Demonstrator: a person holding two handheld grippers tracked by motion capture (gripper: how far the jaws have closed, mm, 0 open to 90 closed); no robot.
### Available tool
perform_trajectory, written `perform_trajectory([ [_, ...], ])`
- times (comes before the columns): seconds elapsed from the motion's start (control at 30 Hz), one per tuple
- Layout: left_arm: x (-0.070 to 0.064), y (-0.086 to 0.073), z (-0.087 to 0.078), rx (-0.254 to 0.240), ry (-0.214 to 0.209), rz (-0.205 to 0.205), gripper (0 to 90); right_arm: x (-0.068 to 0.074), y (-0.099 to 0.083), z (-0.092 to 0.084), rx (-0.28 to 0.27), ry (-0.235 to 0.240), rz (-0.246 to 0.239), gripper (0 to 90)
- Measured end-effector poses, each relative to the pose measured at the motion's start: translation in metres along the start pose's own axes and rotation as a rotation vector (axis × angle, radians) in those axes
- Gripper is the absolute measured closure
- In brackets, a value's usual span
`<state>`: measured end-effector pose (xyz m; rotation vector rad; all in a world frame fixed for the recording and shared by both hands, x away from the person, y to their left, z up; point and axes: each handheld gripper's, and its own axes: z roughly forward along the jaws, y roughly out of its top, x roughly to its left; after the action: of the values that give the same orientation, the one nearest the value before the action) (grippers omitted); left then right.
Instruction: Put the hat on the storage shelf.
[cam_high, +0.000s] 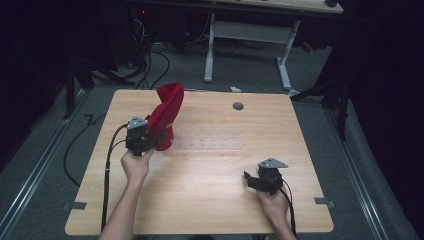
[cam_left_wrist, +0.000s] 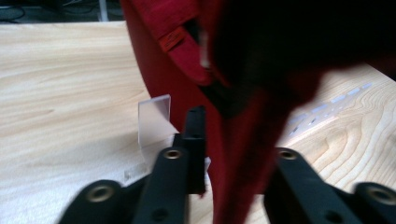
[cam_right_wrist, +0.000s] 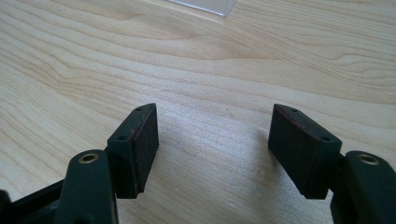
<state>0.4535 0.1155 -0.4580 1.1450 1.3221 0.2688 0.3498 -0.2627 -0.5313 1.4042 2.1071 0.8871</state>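
We see red cloth (cam_high: 166, 114) at table's far left, long axis upright, rising above left gripper (cam_high: 150, 134); jaws slightly parted, cloth hanging between, grip uncertain. Right gripper (cam_high: 251, 179) well apart, spread, empty.

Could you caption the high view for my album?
Left gripper holds up a red cloth over a wooden table.

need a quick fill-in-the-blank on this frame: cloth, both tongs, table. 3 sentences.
1. The cloth at the left tongs is ____ in colour.
2. The right tongs stand ____, with nothing between the pads.
3. The table top is made of light ____.

Missing words: red; open; wood
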Motion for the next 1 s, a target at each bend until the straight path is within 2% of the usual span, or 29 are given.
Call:
perform_trajectory([
  [0.17, 0.002, -0.002, -0.004, 0.012, 0.019, 0.004, 54.5, 0.000, 0.000, 0.000, 0.000, 0.000, -0.001, 33.5],
  [0.27, 0.000, -0.001, -0.006, 0.011, 0.022, -0.005, 48.3, 0.000, 0.000, 0.000, 0.000, 0.000, 0.001, 33.5],
  [0.37, 0.000, -0.002, -0.008, 0.029, 0.030, 0.005, 43.5, 0.000, 0.000, 0.000, 0.000, 0.000, 0.000, 33.5],
  [0.57, 0.004, -0.005, -0.016, 0.017, 0.048, -0.009, 40.2, 0.000, 0.000, 0.000, 0.000, 0.000, 0.000, 33.5],
  [0.73, 0.004, -0.006, -0.027, 0.024, 0.054, 0.019, 40.3, 0.000, 0.000, 0.000, 0.000, 0.000, -0.001, 33.5],
  [1.0, 0.006, -0.005, -0.041, 0.013, 0.065, 0.031, 38.8, 0.000, 0.000, 0.000, 0.001, 0.000, 0.001, 33.5],
])
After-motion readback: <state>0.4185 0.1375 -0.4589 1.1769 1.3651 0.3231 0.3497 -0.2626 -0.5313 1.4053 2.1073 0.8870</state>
